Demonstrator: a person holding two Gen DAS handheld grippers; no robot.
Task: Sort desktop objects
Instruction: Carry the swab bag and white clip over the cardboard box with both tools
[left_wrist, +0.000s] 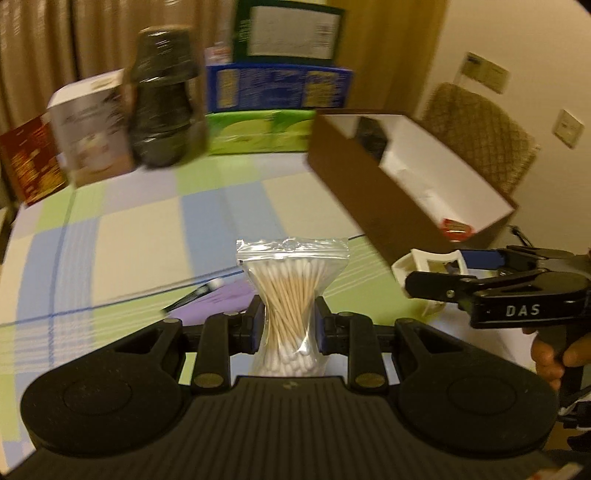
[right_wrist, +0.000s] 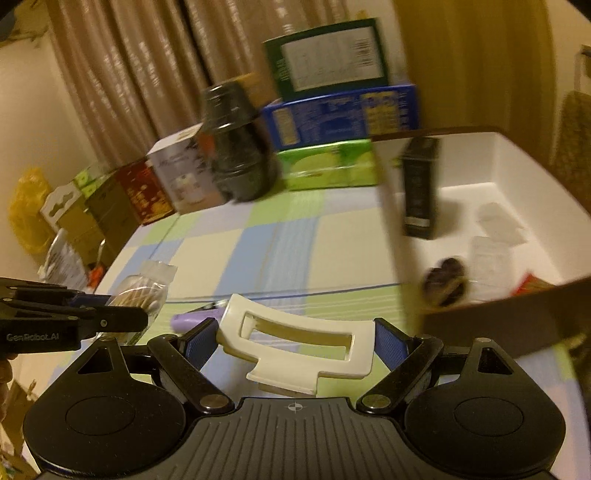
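My left gripper is shut on a clear zip bag of cotton swabs, pinched at its waist and held above the checked tablecloth. My right gripper is shut on a wide cream hair claw clip, its blue pads pressing both ends. That clip and the right gripper show at the right of the left wrist view. The swab bag shows at the left of the right wrist view. A brown box with a white inside stands to the right.
In the box stand a dark carton, a dark round item and clear packets. A purple pen lies on the cloth below. Boxes and a dark wrapped stack of cups line the table's back edge. A chair stands beyond the box.
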